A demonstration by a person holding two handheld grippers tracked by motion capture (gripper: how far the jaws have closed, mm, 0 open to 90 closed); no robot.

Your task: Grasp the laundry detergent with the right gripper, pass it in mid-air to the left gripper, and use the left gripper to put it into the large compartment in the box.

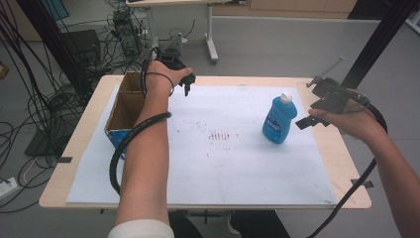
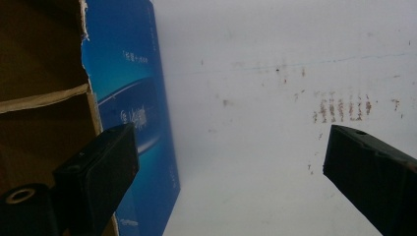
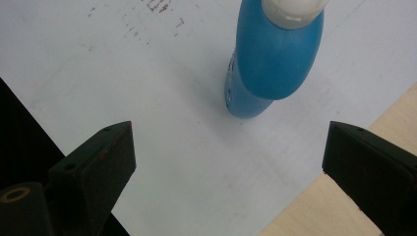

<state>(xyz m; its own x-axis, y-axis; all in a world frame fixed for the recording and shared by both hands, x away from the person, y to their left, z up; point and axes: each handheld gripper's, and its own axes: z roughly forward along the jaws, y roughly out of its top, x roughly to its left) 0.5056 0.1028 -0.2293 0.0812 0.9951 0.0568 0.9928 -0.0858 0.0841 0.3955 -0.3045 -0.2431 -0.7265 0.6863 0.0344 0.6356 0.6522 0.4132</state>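
Black jaws of the right gripper (image 3: 228, 162) are seen spread wide with nothing between them, held above the white sheet (image 1: 223, 163) just short of the blue bottle (image 3: 273, 59). Bottle stands upright near the sheet's right side, white cap (image 1: 285, 97) on top, well apart from the cardboard box (image 1: 124, 106) at the left edge of the table (image 1: 341, 163). Left gripper (image 1: 187, 84) is held beside the box's far corner, jaws likewise wide and empty; in the left gripper view the box's blue printed side (image 2: 133, 108) is seen next to one jaw. Step in hand is judged to be the right gripper's approach to the bottle, probably for moving it to the box.

For a good grasp: jaws should be centred on the bottle's body below the cap, where it is broad, and lowered square to it so neither pad nudges it first. Tipping is the risk, as the bottle is tall and narrow-based. Closing should be done slowly, then lifted straight up.
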